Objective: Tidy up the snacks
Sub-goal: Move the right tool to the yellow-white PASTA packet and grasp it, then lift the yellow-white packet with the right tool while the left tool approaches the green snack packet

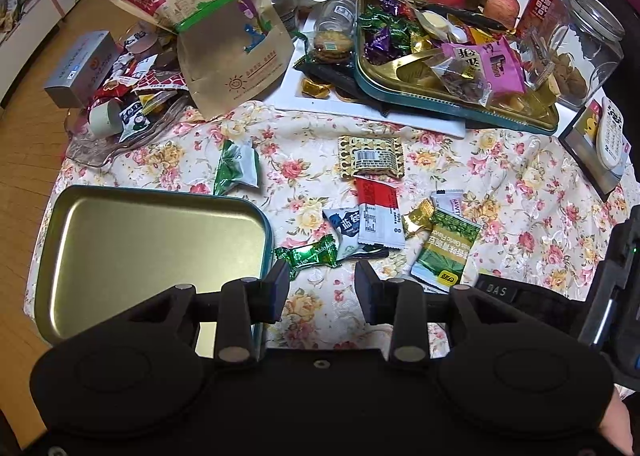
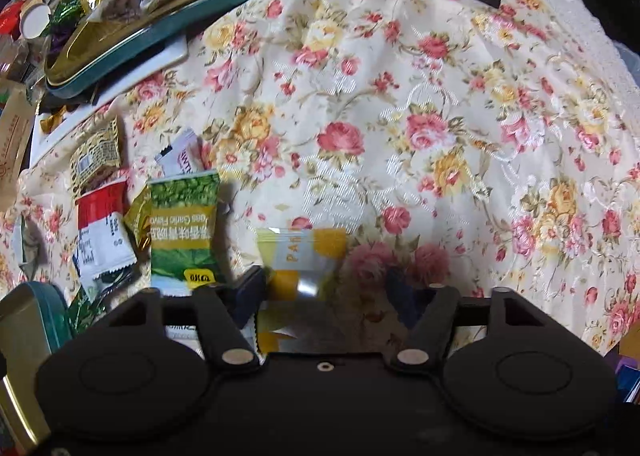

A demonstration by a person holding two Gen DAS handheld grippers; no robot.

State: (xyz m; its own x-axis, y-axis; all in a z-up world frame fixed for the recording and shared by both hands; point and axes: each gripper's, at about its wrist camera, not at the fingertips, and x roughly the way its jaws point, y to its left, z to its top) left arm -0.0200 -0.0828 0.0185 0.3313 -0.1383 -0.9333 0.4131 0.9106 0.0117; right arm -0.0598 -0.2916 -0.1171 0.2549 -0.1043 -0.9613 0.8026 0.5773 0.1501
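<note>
A floral tablecloth (image 1: 520, 192) covers a cluttered table. In the left wrist view, an empty gold tin tray (image 1: 80, 240) sits at lower left. Right of it the left gripper (image 1: 322, 288) hovers with jaws apart and nothing between them, just short of a green candy (image 1: 310, 254). Loose packets lie centre frame: a red-and-white sachet (image 1: 378, 216) and a green pea packet (image 1: 444, 252).

In the right wrist view, the right gripper (image 2: 326, 292) has its jaws spread around a blurred yellow-and-white packet (image 2: 300, 252) at lower centre; I cannot tell if it is gripped. Its long axis seems to run up-frame, away from the camera. Slippery film could slide out if only a corner is pinched.
</note>
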